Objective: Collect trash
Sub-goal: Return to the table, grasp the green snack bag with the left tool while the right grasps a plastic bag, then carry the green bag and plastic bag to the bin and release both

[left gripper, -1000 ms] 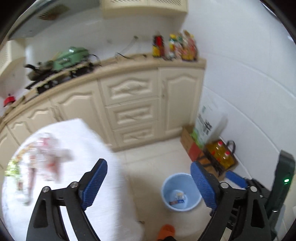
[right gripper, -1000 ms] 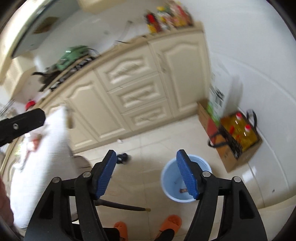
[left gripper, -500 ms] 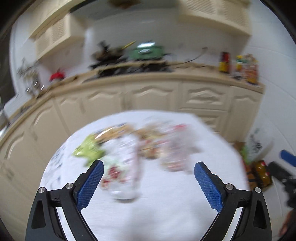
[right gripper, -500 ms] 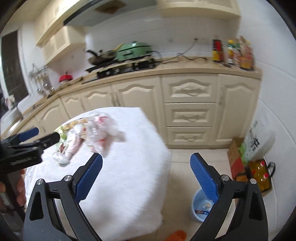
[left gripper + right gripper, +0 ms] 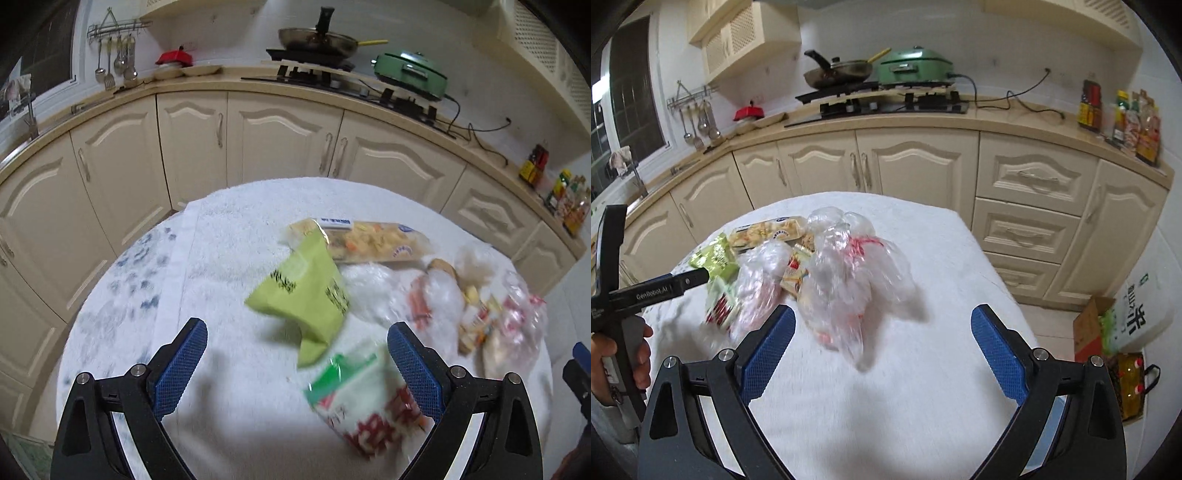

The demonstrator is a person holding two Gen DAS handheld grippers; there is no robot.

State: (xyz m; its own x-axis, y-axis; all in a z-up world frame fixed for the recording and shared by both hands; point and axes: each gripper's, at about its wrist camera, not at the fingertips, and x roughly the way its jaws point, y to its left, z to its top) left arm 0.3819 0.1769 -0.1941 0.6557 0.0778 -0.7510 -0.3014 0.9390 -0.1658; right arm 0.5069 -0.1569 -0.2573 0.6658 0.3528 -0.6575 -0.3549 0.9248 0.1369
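Trash lies on a white-clothed table (image 5: pixel 229 369): a green wrapper (image 5: pixel 303 295), a white, green and red packet (image 5: pixel 365 402), a noodle packet (image 5: pixel 373 242) and crumpled clear plastic bags (image 5: pixel 502 325). My left gripper (image 5: pixel 295 354) is open and empty, just short of the green wrapper and the packet. In the right wrist view the clear bags (image 5: pixel 857 273) lie in a heap with the green wrapper (image 5: pixel 714 258) at left. My right gripper (image 5: pixel 882 343) is open and empty, just short of the bags.
Cream kitchen cabinets (image 5: pixel 908 166) run behind the table, with a wok and a green cooker (image 5: pixel 912 68) on the counter. A cardboard box with oil bottles (image 5: pixel 1126 376) and a white bag stand on the floor at right. The left gripper's body (image 5: pixel 646 291) shows at the table's left.
Both grippers have swung from the floor and the blue bin to the table and come closer to the trash. Both stay open and empty.
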